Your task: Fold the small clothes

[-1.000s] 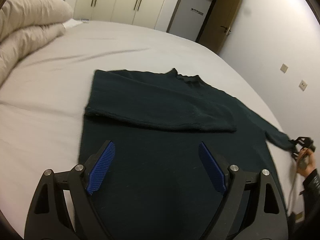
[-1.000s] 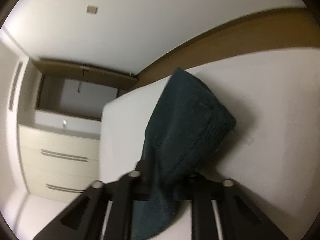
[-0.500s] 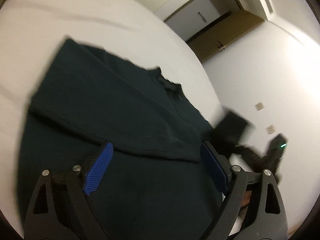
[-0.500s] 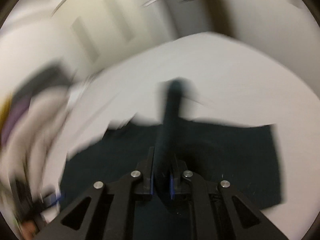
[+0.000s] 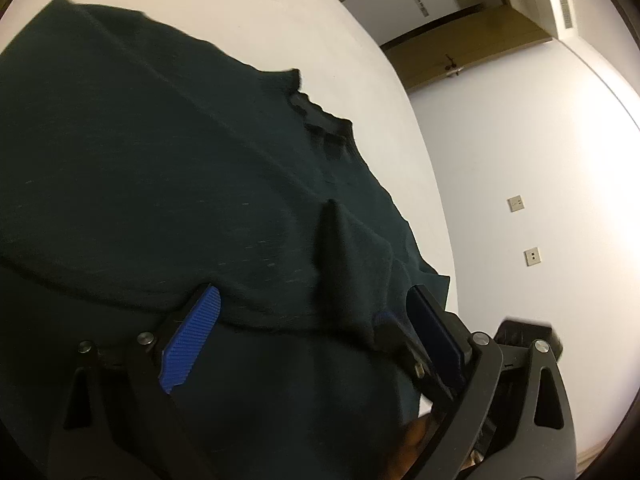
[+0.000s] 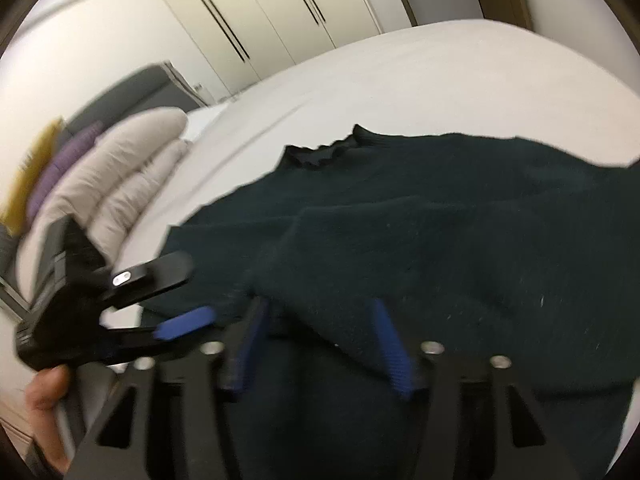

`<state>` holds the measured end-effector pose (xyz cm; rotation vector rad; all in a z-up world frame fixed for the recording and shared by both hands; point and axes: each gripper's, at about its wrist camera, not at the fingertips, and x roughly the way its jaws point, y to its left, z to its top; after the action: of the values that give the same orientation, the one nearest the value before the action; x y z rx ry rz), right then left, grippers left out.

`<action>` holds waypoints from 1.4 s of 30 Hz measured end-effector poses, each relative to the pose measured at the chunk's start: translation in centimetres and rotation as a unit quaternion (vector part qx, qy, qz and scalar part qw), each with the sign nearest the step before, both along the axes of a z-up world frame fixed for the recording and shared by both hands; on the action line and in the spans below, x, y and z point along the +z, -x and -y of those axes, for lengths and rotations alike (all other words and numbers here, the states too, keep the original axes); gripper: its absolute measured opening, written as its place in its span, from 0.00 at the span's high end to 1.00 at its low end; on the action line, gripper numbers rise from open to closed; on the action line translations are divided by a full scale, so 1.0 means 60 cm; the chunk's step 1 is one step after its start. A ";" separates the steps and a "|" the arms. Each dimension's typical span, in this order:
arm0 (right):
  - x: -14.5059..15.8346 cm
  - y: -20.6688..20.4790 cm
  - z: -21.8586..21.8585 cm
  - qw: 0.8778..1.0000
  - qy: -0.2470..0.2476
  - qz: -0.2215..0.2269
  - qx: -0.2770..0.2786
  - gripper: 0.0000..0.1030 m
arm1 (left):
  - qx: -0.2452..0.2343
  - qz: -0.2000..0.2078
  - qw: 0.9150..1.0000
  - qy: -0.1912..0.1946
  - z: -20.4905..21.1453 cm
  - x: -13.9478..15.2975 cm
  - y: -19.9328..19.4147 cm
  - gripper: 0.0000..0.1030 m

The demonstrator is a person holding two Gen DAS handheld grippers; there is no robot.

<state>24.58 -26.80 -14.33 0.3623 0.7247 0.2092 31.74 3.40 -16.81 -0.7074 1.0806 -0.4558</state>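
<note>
A dark green knitted sweater point(image 5: 160, 168) lies spread on the white bed point(image 5: 280, 12), collar at the far side, with both sleeves folded across its body. My left gripper point(image 5: 316, 320) is open, low over the sweater's lower part by the folded sleeve edge. My right gripper point(image 6: 320, 340) is open, its blue pads on either side of a sleeve fold point(image 6: 320, 312) that lies loose on the sweater point(image 6: 460, 220). The left gripper also shows in the right wrist view point(image 6: 176, 300), held in a hand at the left.
A cream duvet point(image 6: 120, 172) and stacked purple and yellow pillows point(image 6: 60, 164) lie at the head of the bed. Wardrobe doors point(image 6: 260, 12) stand behind. A wall with sockets point(image 5: 532, 256) and a wooden door point(image 5: 460, 52) border the bed's far side.
My right gripper carried the right sleeve across onto the sweater's body and opened, letting it go. My left gripper moved lower and closer to the sweater, staying open.
</note>
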 end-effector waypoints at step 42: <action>-0.056 0.146 0.228 0.917 -0.367 0.016 -0.156 0.41 | 0.021 0.041 0.997 -0.060 -0.050 0.085 -0.048 0.90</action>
<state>15.81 -40.46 -17.67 1.1818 0.5239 0.1783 34.60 6.37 -11.71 -0.5989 1.0046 -0.3778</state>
